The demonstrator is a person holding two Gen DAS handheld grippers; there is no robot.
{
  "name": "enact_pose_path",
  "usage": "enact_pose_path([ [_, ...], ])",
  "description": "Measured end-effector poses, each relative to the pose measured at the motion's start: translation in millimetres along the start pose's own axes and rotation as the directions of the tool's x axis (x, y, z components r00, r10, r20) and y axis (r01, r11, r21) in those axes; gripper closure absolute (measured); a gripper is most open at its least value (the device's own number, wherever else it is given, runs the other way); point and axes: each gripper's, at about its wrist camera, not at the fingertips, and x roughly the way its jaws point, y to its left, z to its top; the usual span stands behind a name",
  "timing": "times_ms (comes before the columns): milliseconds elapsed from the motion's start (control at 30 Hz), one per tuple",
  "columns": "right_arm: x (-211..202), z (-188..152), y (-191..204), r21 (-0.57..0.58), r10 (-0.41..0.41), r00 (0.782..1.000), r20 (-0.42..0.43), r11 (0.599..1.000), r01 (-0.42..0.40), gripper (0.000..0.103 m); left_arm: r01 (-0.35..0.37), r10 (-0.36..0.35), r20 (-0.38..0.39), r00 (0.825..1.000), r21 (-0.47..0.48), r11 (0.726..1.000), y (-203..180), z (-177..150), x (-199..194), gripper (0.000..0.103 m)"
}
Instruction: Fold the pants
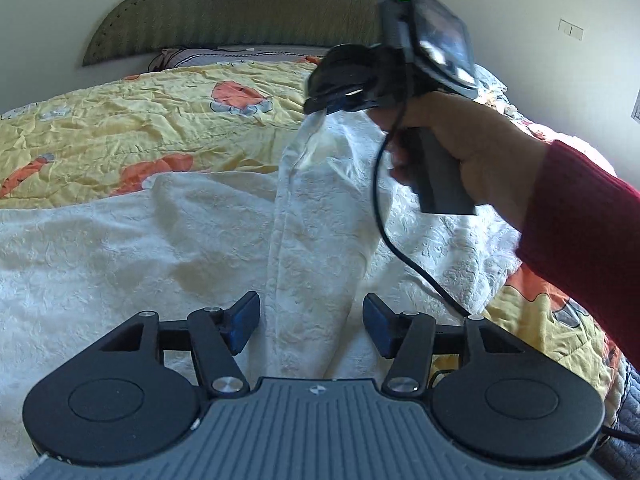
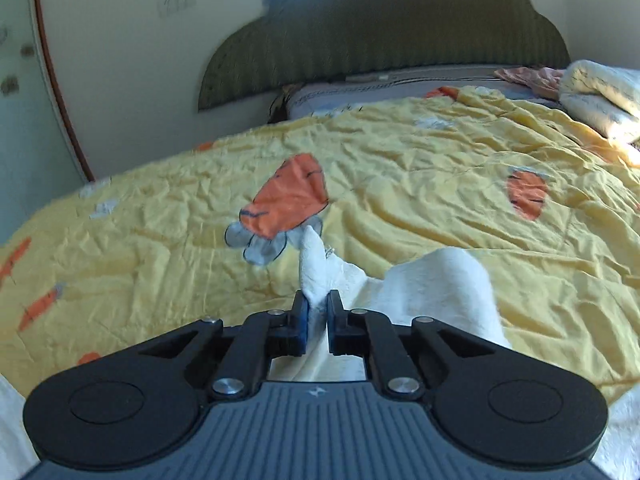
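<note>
The white textured pants (image 1: 120, 248) lie spread on the yellow bedspread (image 1: 120, 128). My right gripper (image 1: 340, 98) is shut on one edge of the pants and lifts it, so a strip of cloth (image 1: 316, 260) hangs down taut. In the right wrist view my right gripper (image 2: 318, 312) pinches a white fold of the pants (image 2: 316, 276) between its blue pads. My left gripper (image 1: 311, 326) is open, its fingers on either side of the lower end of the raised strip, not touching it.
A green padded headboard (image 1: 240, 12) and a pillow (image 1: 240, 56) are at the far end of the bed. A folded white blanket (image 2: 600, 96) lies at the far right. A black cable (image 1: 400, 240) hangs from the right gripper's handle. A wall (image 2: 120, 60) is at the left.
</note>
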Motion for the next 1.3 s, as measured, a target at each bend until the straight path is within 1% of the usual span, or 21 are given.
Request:
enact_pose_path([
  [100, -48, -8, -39, 0.133, 0.03, 0.997, 0.074, 0.99, -0.04, 0.094, -0.016, 0.016, 0.001, 1.0, 0.001, 1.0, -2, 1, -1, 0.043],
  [267, -111, -45, -104, 0.321, 0.021, 0.993, 0.119, 0.945, -0.059, 0.094, -0.035, 0.035, -0.006, 0.999, 0.033, 0.999, -11, 1, 1, 0.054],
  [400, -133, -76, -145, 0.438, 0.002, 0.995, 0.103, 0.898, -0.047, 0.094, -0.069, 0.069, 0.002, 0.998, 0.1, 0.993, -24, 1, 4, 0.065],
  [533, -126, -88, -166, 0.528, 0.083, 0.993, 0.079, 0.842, -0.112, 0.091, -0.108, 0.105, 0.023, 0.994, 0.172, 0.979, -39, 1, 9, 0.069],
  [600, -117, -89, -171, 0.578, 0.097, 0.993, 0.064, 0.808, -0.116, 0.076, -0.127, 0.123, 0.034, 0.992, 0.201, 0.971, -46, 1, 11, 0.069],
  [633, -113, -91, -173, 0.604, 0.101, 0.993, 0.066, 0.788, -0.12, 0.064, -0.136, 0.131, 0.04, 0.991, 0.216, 0.967, -49, 0, 11, 0.07],
  [667, -110, -91, -174, 0.611, 0.114, 0.99, 0.088, 0.778, -0.144, 0.06, -0.148, 0.141, 0.046, 0.989, 0.234, 0.961, -53, 0, 12, 0.071],
  [700, -107, -89, -173, 0.604, 0.119, 0.987, 0.106, 0.781, -0.159, 0.06, -0.157, 0.149, 0.051, 0.987, 0.248, 0.956, -55, 0, 13, 0.08],
  [733, -104, -88, -172, 0.596, 0.112, 0.988, 0.107, 0.788, -0.154, 0.065, -0.167, 0.158, 0.055, 0.986, 0.265, 0.95, -58, -1, 14, 0.084],
  [767, -103, -87, -171, 0.601, 0.097, 0.99, 0.1, 0.787, -0.138, 0.088, -0.178, 0.168, 0.06, 0.984, 0.282, 0.943, -61, -1, 16, 0.085],
  [800, -104, -86, -172, 0.606, 0.091, 0.991, 0.102, 0.784, -0.135, 0.097, -0.187, 0.176, 0.065, 0.982, 0.29, 0.939, -62, -1, 15, 0.089],
  [900, -112, -73, -168, 0.578, 0.096, 0.986, 0.137, 0.801, -0.158, 0.097, -0.192, 0.178, 0.076, 0.981, 0.266, 0.945, -61, 1, 11, 0.093],
  [1000, -108, -37, -155, 0.55, 0.167, 0.974, 0.153, 0.805, -0.225, 0.097, -0.238, 0.221, 0.103, 0.97, 0.192, 0.952, -51, 14, 6, 0.093],
  [1067, -120, -8, -138, 0.492, 0.219, 0.951, 0.219, 0.817, -0.302, 0.097, -0.309, 0.286, 0.186, 0.94, 0.108, 0.945, -44, 29, -8, 0.093],
  [1100, -134, 5, -129, 0.437, 0.237, 0.931, 0.279, 0.832, -0.343, 0.097, -0.332, 0.307, 0.236, 0.922, 0.071, 0.941, -41, 35, -18, 0.093],
  [1133, -153, 17, -121, 0.371, 0.253, 0.9, 0.354, 0.846, -0.383, 0.097, -0.34, 0.315, 0.28, 0.907, 0.045, 0.939, -40, 40, -27, 0.093],
  [1167, -170, 21, -119, 0.336, 0.268, 0.872, 0.41, 0.844, -0.418, 0.097, -0.335, 0.309, 0.311, 0.899, 0.035, 0.941, -40, 44, -35, 0.093],
  [1200, -184, 21, -121, 0.323, 0.268, 0.853, 0.447, 0.841, -0.434, 0.097, -0.32, 0.288, 0.329, 0.899, 0.045, 0.946, -42, 46, -41, 0.092],
  [1233, -194, 16, -125, 0.326, 0.241, 0.857, 0.456, 0.85, -0.413, 0.097, -0.302, 0.259, 0.324, 0.91, 0.087, 0.949, -48, 48, -43, 0.092],
  [1267, -200, 6, -131, 0.344, 0.193, 0.878, 0.439, 0.866, -0.363, 0.097, -0.283, 0.231, 0.296, 0.927, 0.146, 0.948, -55, 45, -39, 0.092],
  [1300, -201, -7, -138, 0.372, 0.138, 0.909, 0.394, 0.88, -0.294, 0.097, -0.263, 0.206, 0.26, 0.943, 0.207, 0.942, -64, 36, -34, 0.092],
])
